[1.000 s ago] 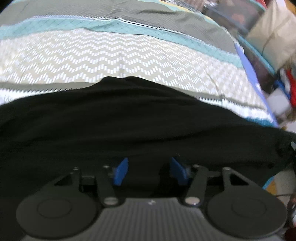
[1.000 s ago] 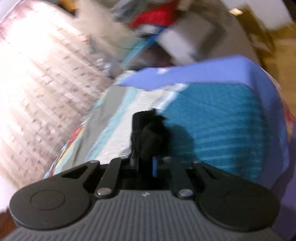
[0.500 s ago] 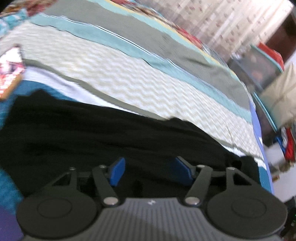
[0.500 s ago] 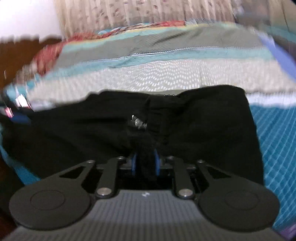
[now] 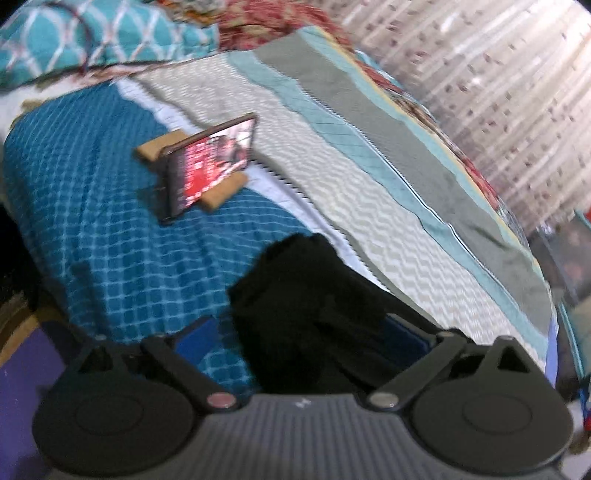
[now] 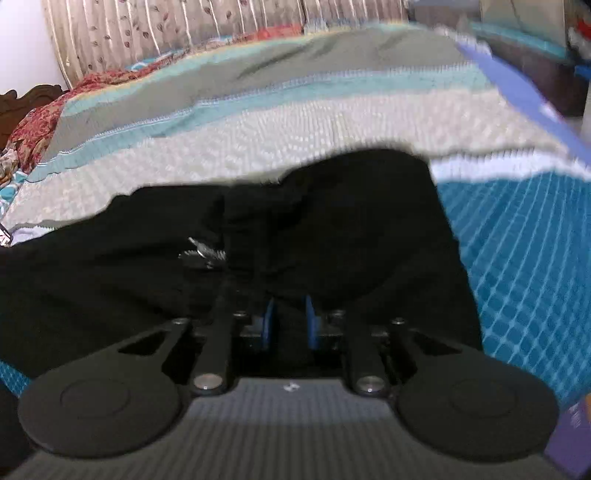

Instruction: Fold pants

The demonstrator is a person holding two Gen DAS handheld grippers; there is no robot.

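Note:
Black pants lie spread across the striped bedspread, with a metal zip pull showing near the middle. My right gripper sits at their near edge. Its blue pads stand close together and are closing, with black cloth bunched between them. In the left wrist view one narrow end of the pants rests on the blue checked part of the bedspread. My left gripper straddles that end and is opening wide. Its left pad stands clear of the cloth.
A phone with a lit screen leans on a wooden stand beyond the left gripper. A teal patterned pillow lies at the head of the bed. A curtain hangs behind. The bed's purple-edged side drops off at right.
The left view swung from the pants' broad middle to their narrow end while its jaws spread wide. The right view swung from the bed's corner onto the pants, and its pads parted, then narrowed.

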